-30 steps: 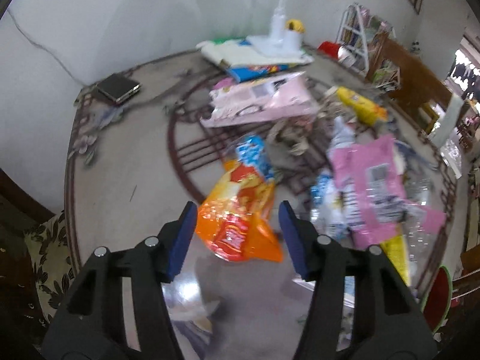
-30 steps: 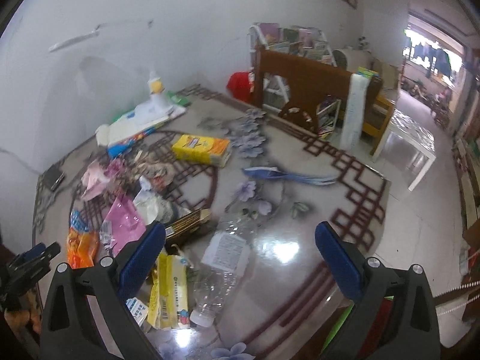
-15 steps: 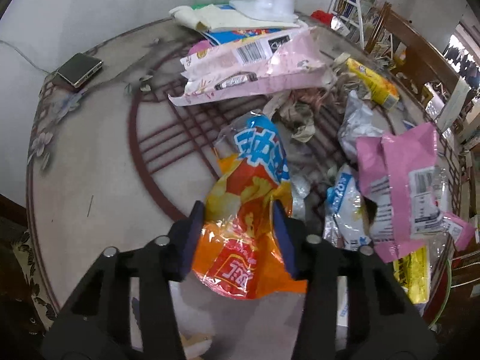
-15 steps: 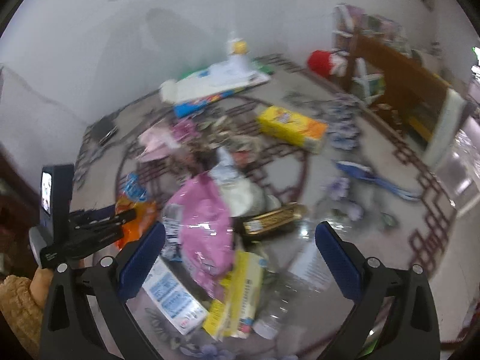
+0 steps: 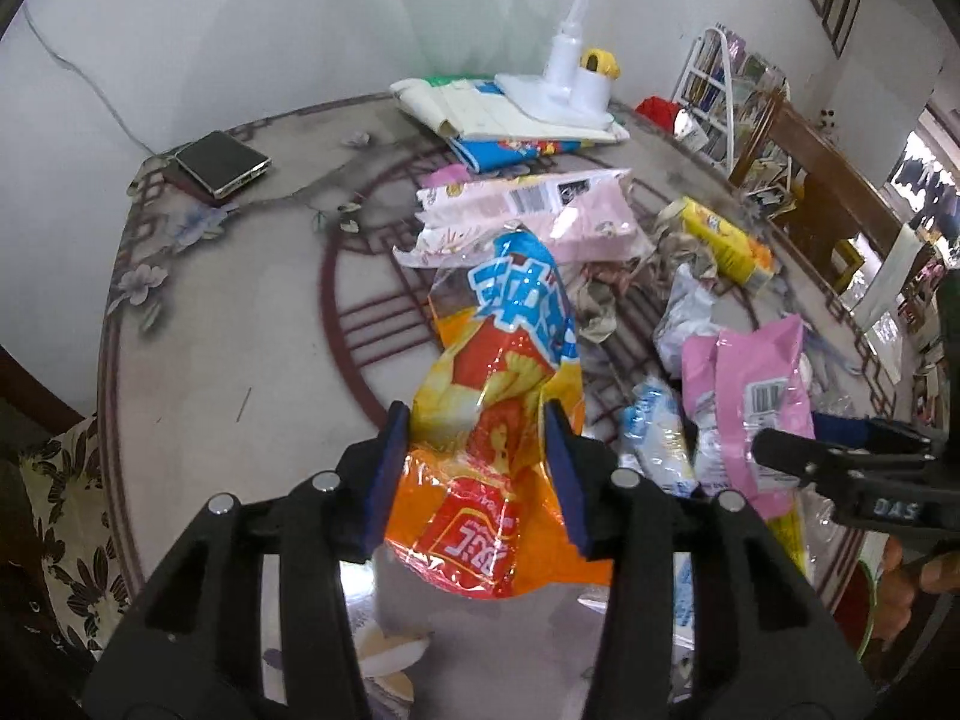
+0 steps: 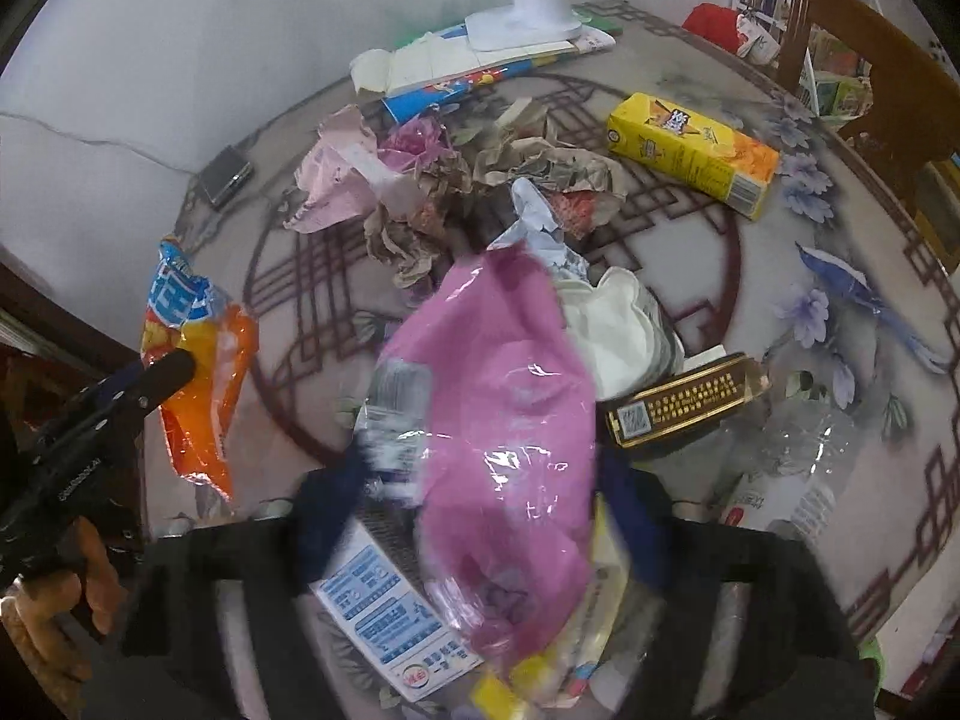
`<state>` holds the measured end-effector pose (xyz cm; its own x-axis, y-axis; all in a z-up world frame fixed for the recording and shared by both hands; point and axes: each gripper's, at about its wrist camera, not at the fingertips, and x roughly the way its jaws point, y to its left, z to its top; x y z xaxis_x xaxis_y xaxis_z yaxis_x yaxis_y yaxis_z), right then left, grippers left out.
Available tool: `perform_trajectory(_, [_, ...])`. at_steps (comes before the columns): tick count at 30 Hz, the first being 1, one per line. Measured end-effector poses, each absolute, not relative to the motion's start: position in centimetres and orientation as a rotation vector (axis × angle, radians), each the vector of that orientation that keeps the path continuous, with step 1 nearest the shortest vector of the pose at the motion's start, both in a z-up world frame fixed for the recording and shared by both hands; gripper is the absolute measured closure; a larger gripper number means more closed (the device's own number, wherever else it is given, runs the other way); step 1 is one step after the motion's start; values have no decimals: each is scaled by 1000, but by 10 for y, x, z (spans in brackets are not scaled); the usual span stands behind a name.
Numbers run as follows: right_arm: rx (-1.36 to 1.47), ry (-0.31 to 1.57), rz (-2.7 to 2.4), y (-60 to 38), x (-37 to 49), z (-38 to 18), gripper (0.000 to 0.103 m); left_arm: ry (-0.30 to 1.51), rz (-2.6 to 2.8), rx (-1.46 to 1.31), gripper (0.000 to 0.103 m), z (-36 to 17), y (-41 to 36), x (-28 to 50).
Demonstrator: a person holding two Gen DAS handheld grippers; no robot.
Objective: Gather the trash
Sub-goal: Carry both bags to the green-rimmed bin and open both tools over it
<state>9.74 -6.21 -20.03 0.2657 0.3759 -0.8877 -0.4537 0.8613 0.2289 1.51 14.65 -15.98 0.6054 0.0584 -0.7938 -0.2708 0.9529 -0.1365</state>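
The left gripper (image 5: 477,468) pinches the orange snack bag (image 5: 504,450) between its fingers. The right gripper (image 6: 474,516) has just been closing, its fingers straddling the pink wrapper (image 6: 504,396); squeeze fully before lifting.

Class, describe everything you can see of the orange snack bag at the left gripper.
The orange snack bag is a crinkled, glossy plastic wrapper, orange and yellow with a red label and a blue-and-white printed top. It looks empty and creased. The left gripper has its jaws closed on the bag's lower half, pads pressing both sides. The blue end points away from the gripper, over the patterned table.
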Motion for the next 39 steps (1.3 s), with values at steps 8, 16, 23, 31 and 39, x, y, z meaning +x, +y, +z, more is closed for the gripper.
perform_trajectory(8, [-33,1020,610,-79,67,-146,49,837,145,-254,59,-133,130,14])
perform_trajectory(16, [56,903,537,-134,36,-99,49,780,40,-230,59,-98,83,4])
perform_trajectory(23, [100,862,387,-217,0,-85,49,770,-125,-179,59,-84,6,-1])
perform_trajectory(31, [167,906,185,-346,-57,-91,48,773,-304,-144,58,-82,-95,-25])
perform_trajectory(39, [317,1059,34,-446,-108,-137,47,858,-425,-86,58,-108,-206,-58])
